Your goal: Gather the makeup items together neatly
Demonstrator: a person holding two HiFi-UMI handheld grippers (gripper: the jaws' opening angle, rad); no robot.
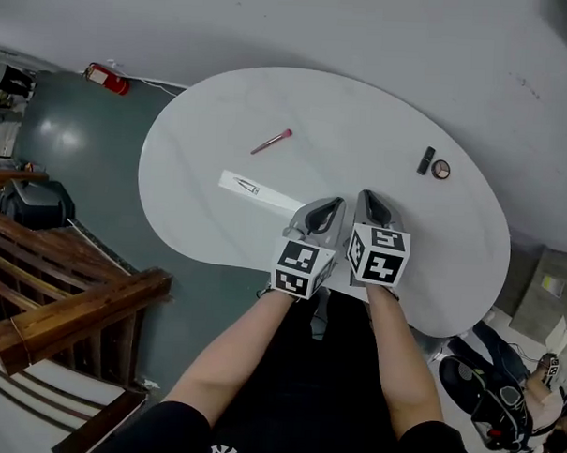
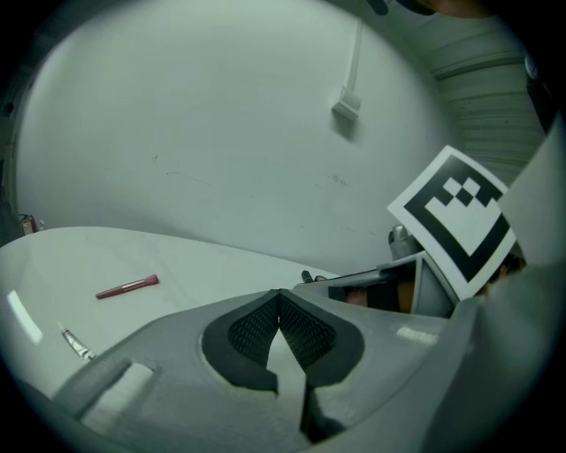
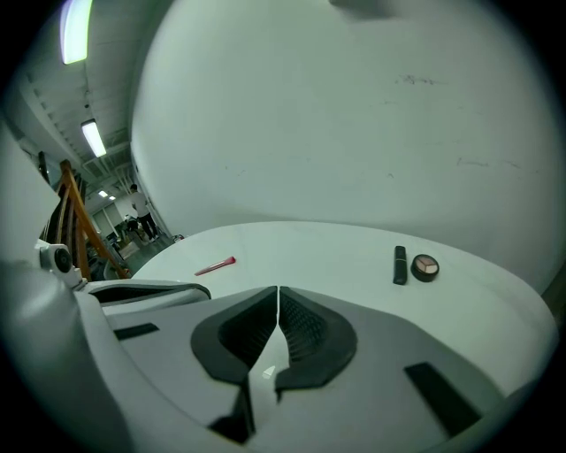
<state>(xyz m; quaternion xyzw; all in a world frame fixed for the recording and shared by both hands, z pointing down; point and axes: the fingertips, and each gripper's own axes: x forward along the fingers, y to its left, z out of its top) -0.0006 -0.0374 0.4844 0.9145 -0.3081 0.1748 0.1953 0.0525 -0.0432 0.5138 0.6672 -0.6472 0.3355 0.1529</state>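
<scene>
From the head view, the makeup lies scattered over the pale kidney-shaped counter [image 1: 364, 102]: a slim pink stick [image 1: 271, 141] toward the far left, a long white carton [image 1: 257, 190] nearer the middle, and well apart at the right a short black tube [image 1: 425, 160] just beside a round compact [image 1: 441, 170]. All look light and rigid. The stick and tube would likely roll on the smooth top, so mid-length is the place to pinch them. The compact sits low and may slip, so it is best taken across its rim. The left tool [image 1: 338, 204] and right tool [image 1: 365, 196] hover side by side over the near edge. Nothing stands between them and the items. A wooden stair rail [image 1: 64, 305] lies off to the left, clear of the work. In the left gripper view, the pads meet with nothing between them, and the pink stick [image 2: 128, 286] lies ahead. In the right gripper view, the jaws are likewise pressed together and empty, with tube [image 3: 400, 264] and compact [image 3: 425, 267] ahead at right.
</scene>
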